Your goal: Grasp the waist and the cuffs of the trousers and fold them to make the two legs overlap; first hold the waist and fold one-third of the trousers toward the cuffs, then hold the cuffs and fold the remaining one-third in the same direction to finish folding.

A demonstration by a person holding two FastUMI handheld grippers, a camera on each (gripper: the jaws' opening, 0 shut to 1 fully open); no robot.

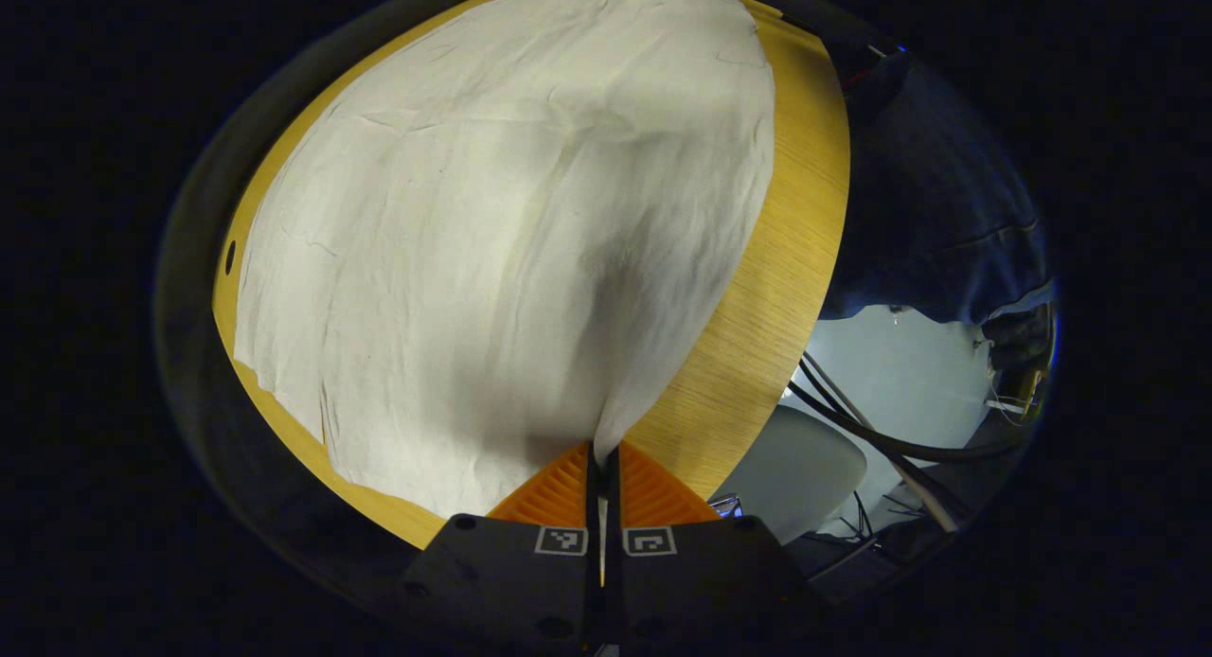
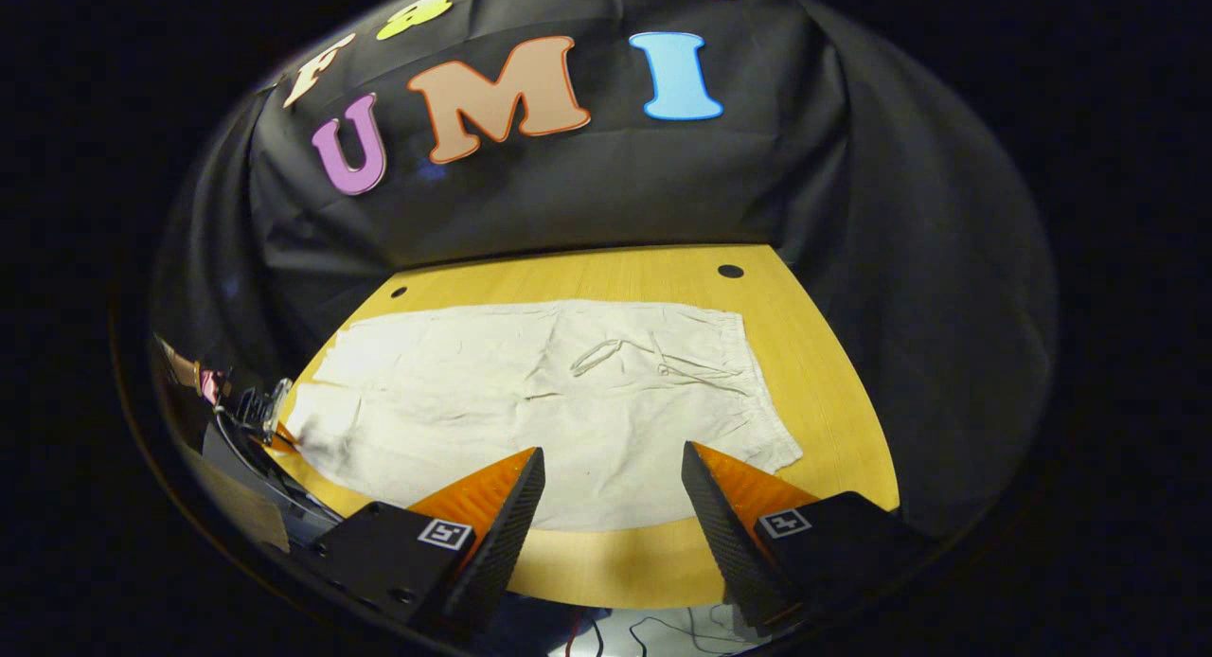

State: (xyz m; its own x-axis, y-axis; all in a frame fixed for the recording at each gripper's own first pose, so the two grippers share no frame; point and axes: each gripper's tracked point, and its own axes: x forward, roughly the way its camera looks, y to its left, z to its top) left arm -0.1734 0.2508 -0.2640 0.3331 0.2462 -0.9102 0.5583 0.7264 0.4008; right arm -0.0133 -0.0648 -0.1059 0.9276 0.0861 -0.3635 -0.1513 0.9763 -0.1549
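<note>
At the bottom of the left gripper view, the left gripper [image 1: 602,453] has its two fingers pressed together on a corner of the cream trousers [image 1: 511,250], and the cloth rises to a small peak where they pinch it. Beyond that pinch the trousers spread flat and wide over the round wooden table [image 1: 757,335], covering most of its top, with light creases running across the fabric. To the right, past the table's edge, sit a grey chair seat [image 1: 805,468] and dark cables [image 1: 881,430] on a pale floor [image 1: 909,364], with a person's dark blue clothing [image 1: 937,212] above them.

Low in the right gripper view, the right gripper [image 2: 614,472] hangs with its fingers spread wide apart, holding nothing, just over the near hem of the trousers [image 2: 530,401]. The garment lies lengthwise across the table [image 2: 833,401], its gathered waistband [image 2: 757,382] at the right and a drawstring [image 2: 625,356] loose on the cloth. At the far left end, the other gripper [image 2: 270,430] pinches the cuff corner. Two dark holes [image 2: 730,271] mark the table's far rim before the black cloth wall [image 2: 587,184].
</note>
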